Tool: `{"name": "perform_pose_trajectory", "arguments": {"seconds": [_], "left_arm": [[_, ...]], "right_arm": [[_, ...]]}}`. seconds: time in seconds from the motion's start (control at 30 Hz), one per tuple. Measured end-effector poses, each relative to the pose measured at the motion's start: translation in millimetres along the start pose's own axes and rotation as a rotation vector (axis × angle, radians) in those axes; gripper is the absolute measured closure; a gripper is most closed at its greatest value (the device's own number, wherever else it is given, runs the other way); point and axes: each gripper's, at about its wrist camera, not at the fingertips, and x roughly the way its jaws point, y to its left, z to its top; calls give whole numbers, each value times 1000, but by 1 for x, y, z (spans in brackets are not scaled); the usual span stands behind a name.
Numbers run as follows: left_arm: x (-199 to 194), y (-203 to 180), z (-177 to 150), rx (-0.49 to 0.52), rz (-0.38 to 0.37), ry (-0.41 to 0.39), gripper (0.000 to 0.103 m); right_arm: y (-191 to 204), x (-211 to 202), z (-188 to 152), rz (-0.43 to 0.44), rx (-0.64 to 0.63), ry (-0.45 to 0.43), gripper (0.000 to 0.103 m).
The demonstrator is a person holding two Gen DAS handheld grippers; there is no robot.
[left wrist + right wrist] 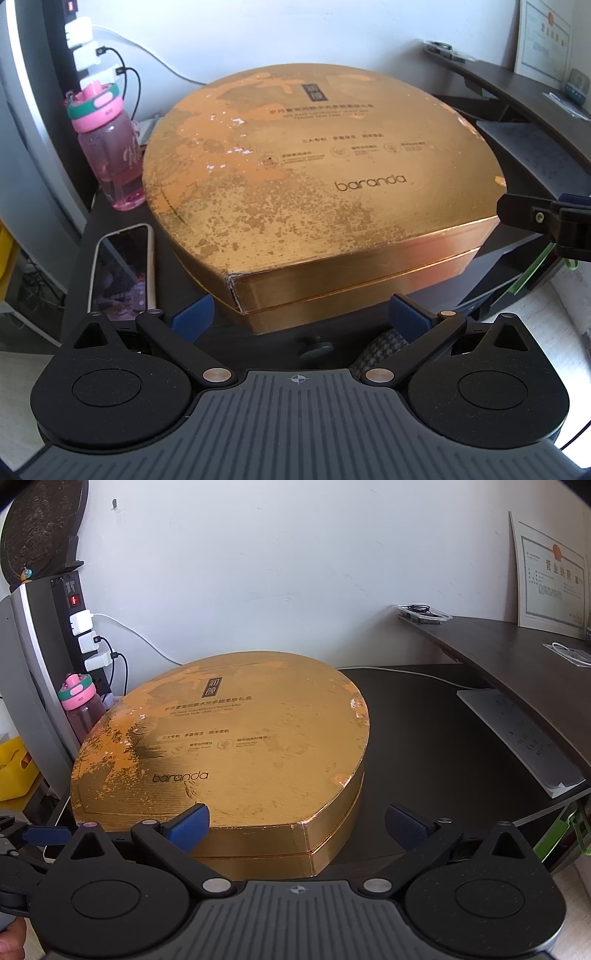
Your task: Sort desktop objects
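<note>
A large worn gold gift box (314, 177) marked "baranda" lies closed on the dark desk (436, 746), also seen as the gold box (229, 746) from the right wrist. My left gripper (301, 315) is open in front of the box's near corner, nothing between its blue pads. My right gripper (297, 825) is open too, straddling the box's near right corner without touching it. A phone (122, 269) lies face up left of the box. A pink water bottle (109, 147) stands at the box's far left. The right gripper's finger (532, 214) shows at the right edge of the left wrist view.
A power strip with white chargers (86, 638) hangs at the left wall. A raised dark shelf (517, 657) curves along the right, with a framed certificate (550, 579) on it. A white sheet (517, 738) lies under the shelf. A yellow bin (14, 768) sits left of the desk.
</note>
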Motion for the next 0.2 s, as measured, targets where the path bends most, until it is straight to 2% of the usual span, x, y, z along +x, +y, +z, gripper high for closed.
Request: {"name": "perform_pose_trajectory", "arguments": {"seconds": [0.2], "left_arm": [[-2, -4, -1, 15, -23, -12, 0]], "right_arm": [[-3, 0, -1, 4, 5, 0, 1]]}}
